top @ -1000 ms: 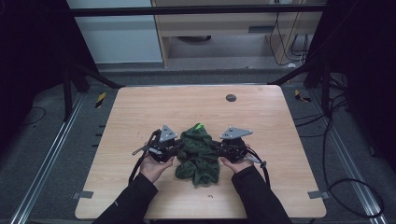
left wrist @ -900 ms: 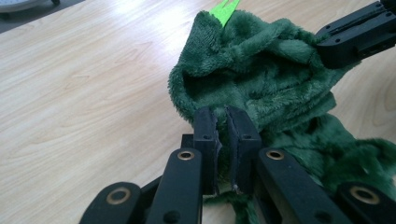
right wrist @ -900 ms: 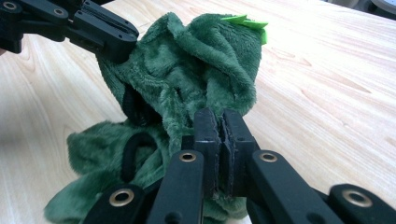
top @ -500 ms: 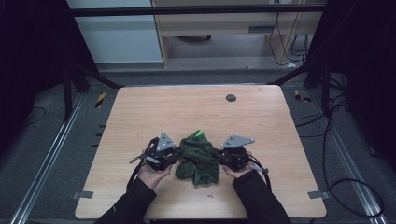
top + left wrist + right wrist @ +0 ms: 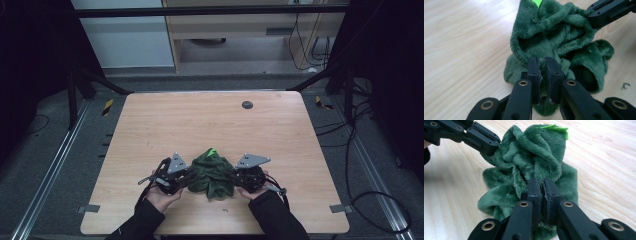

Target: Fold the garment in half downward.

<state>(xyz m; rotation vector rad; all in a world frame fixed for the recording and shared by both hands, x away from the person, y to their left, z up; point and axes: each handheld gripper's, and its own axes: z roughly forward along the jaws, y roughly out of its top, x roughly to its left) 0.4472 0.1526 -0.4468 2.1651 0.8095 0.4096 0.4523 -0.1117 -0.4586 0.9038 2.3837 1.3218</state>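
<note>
A green cloth (image 5: 212, 172) lies bunched on the table (image 5: 200, 120), near the front edge, between the two grippers. It is soft and fluffy, with many folds, and a small bright green tag (image 5: 212, 151) sticks out at its far end.

The left gripper (image 5: 184, 177) holds the cloth from the left side. In the left gripper view its jaws are almost pressed together, and a fold of the cloth (image 5: 554, 37) is pinched between them.

The right gripper (image 5: 235, 177) holds the cloth from the right side. In the right gripper view its jaws are also nearly together, with a fold of the cloth (image 5: 531, 157) pinched between the pads.

Each gripper view shows also the other gripper, which bites the edge of the cloth on the far side: the right gripper (image 5: 590, 18) and the left gripper (image 5: 495, 145).

A small dark round thing (image 5: 247, 104) lies on the far part of the table, well apart from the cloth
</note>
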